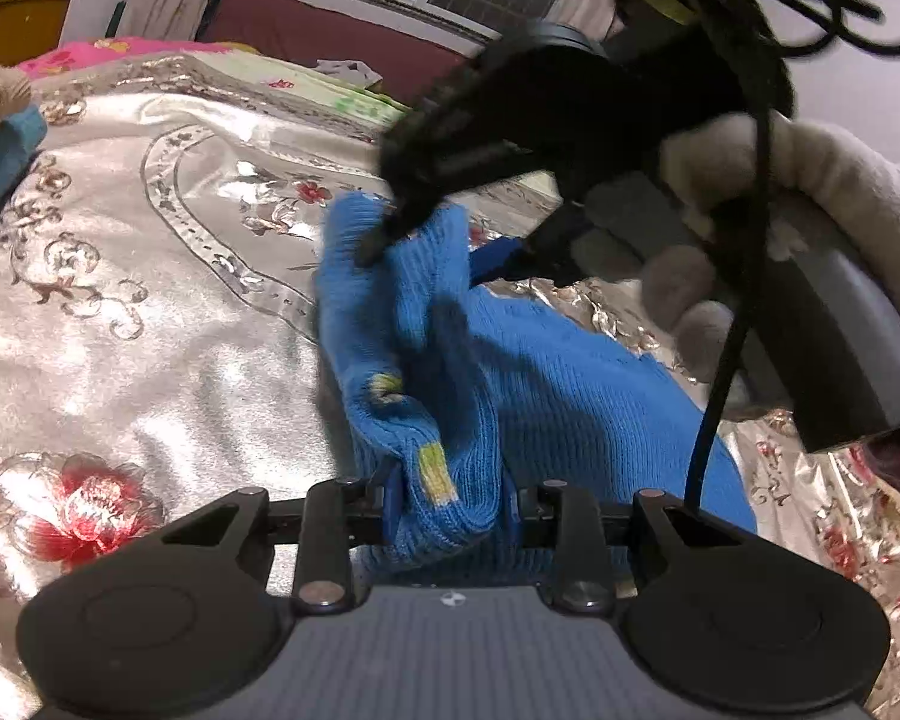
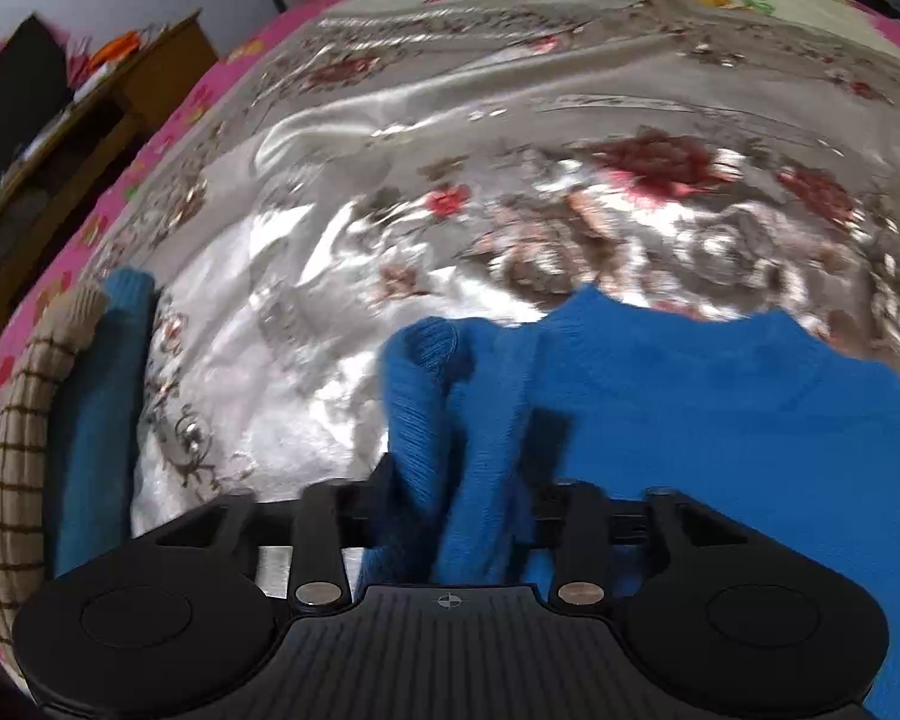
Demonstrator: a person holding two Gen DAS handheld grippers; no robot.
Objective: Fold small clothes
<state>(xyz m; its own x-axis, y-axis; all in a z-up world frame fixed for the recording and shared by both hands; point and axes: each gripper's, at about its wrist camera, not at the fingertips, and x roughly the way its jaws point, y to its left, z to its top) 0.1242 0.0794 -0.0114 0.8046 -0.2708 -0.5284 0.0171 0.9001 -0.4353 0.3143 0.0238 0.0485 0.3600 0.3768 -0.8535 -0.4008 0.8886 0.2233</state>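
Observation:
A small blue knitted sweater (image 1: 546, 384) lies partly bunched on a shiny floral satin bedspread (image 1: 150, 276). My left gripper (image 1: 450, 504) is shut on a bunched edge of it that bears yellow-green marks. My right gripper (image 1: 450, 240) shows in the left wrist view above the sweater, its black fingers pinching the raised far fold. In the right wrist view my right gripper (image 2: 450, 510) is shut on a rolled blue fold, and the rest of the sweater (image 2: 720, 408) spreads flat to the right.
Folded clothes, a teal one (image 2: 96, 420) and a beige checked one (image 2: 6, 468), lie stacked at the bed's left edge. A wooden cabinet (image 2: 60, 150) stands beyond the bed. A maroon headboard (image 1: 330, 36) and window are at the back. Black cables (image 1: 726, 330) hang from the right gripper.

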